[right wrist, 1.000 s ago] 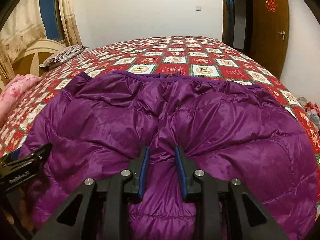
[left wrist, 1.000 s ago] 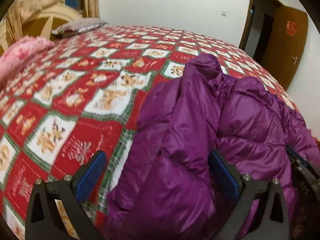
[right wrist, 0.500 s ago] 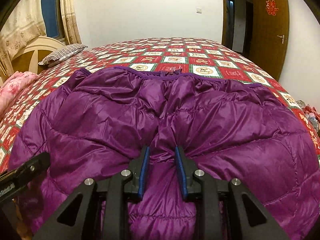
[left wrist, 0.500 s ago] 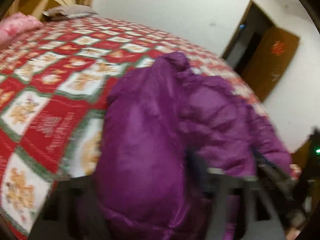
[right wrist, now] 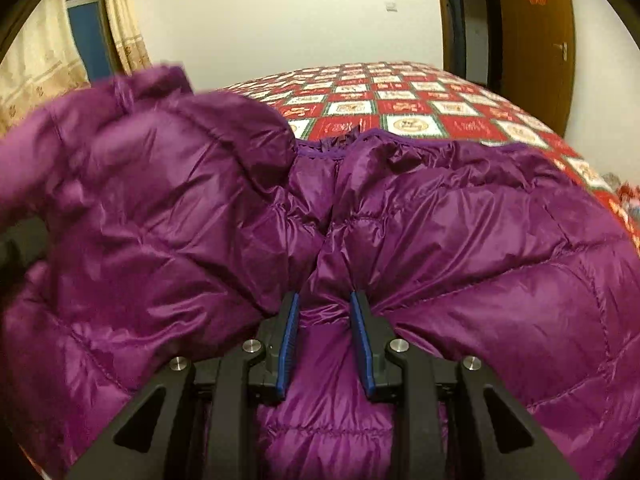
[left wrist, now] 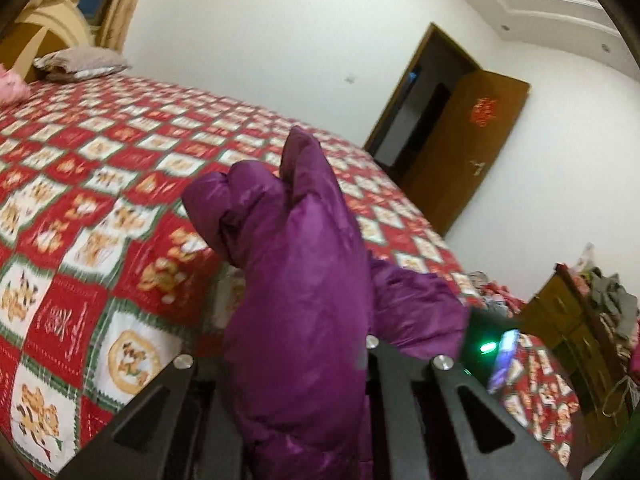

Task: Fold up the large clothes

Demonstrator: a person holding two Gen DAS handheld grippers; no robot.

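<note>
A purple puffer jacket (right wrist: pixel 460 248) lies spread on a bed with a red and white checked cover (left wrist: pixel 100 184). My left gripper (left wrist: pixel 288 364) has its jaws closing on a bunched side of the jacket (left wrist: pixel 304 240). It holds that part up off the bed, and the cloth hides its pads. In the right wrist view this lifted side (right wrist: pixel 132 184) hangs at the left, blurred. My right gripper (right wrist: pixel 326 320) is shut on a pinched fold in the jacket's near middle, low on the bed, with blue pads (right wrist: pixel 290 344) pressing the cloth from both sides.
A striped pillow (left wrist: pixel 76 64) and a pink blanket (left wrist: pixel 12 86) lie by the headboard at the far left. An open brown door (left wrist: pixel 464 148) stands beyond the bed. A wooden dresser piled with clothes (left wrist: pixel 580 320) is at the right. Curtains (right wrist: pixel 124 20) hang at the back left.
My left gripper went from wide open around the jacket's edge to closed on it, then rose and tilted up, lifting that side. The right gripper kept still on its fold.
</note>
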